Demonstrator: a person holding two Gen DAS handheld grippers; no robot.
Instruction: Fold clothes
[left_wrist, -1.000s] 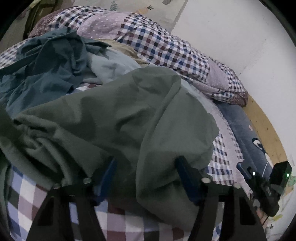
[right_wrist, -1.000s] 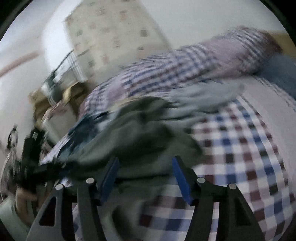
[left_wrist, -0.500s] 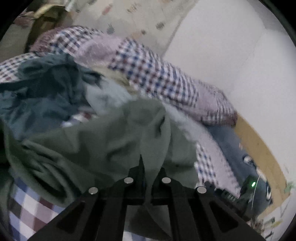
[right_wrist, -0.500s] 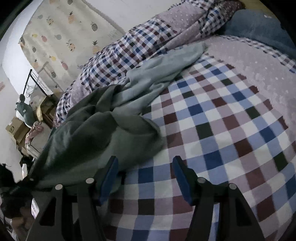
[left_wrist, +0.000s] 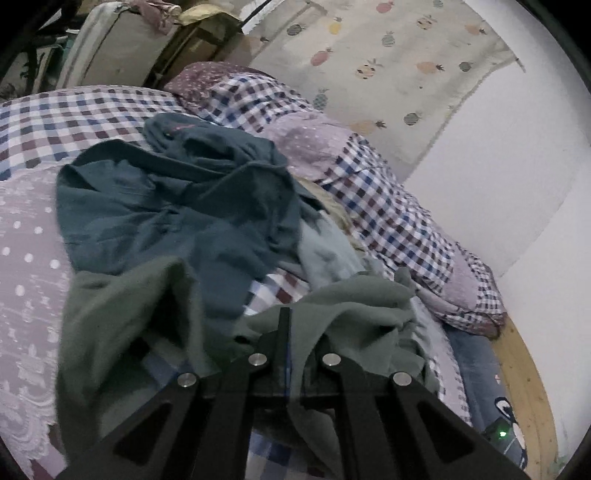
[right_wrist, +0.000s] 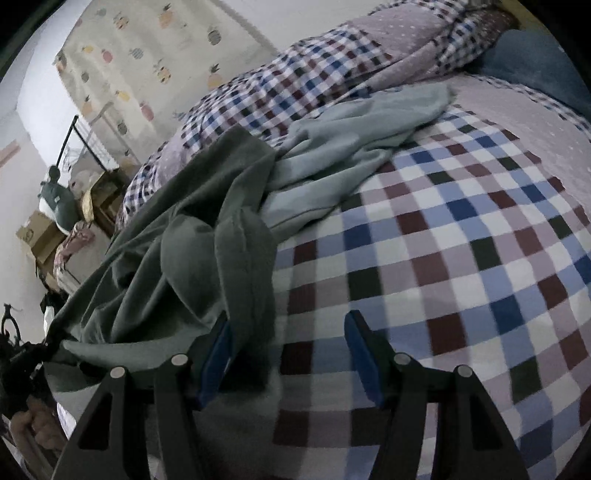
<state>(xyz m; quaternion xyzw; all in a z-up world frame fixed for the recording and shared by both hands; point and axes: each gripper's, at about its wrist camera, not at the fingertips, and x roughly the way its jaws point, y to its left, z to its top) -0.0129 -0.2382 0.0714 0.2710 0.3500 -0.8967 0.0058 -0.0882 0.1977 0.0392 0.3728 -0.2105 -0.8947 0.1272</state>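
An olive-green garment (left_wrist: 354, 306) hangs crumpled from my left gripper (left_wrist: 286, 325), which is shut on a fold of it. Behind it lie a dark teal garment (left_wrist: 177, 206) and a pale grey-blue garment (left_wrist: 325, 251) on the checked bedspread (left_wrist: 66, 118). In the right wrist view the same olive-green garment (right_wrist: 177, 251) stretches from the lower left toward the middle. My right gripper (right_wrist: 288, 354) is open, its left blue pad (right_wrist: 218, 354) touching the garment's edge, its right pad over the checked bedspread (right_wrist: 461, 240). The pale grey-blue garment (right_wrist: 354, 136) lies beyond.
A rolled checked quilt (left_wrist: 369, 184) runs along the wall side of the bed. A pineapple-print mat (left_wrist: 388, 55) leans on the wall. Boxes and a rack (right_wrist: 74, 206) stand past the bed's far end. A wooden bed edge (left_wrist: 524, 387) shows at the right.
My left gripper shut on the olive-green garment and lifted it, pulling it back. My right gripper swung down toward the garment's edge and stayed open.
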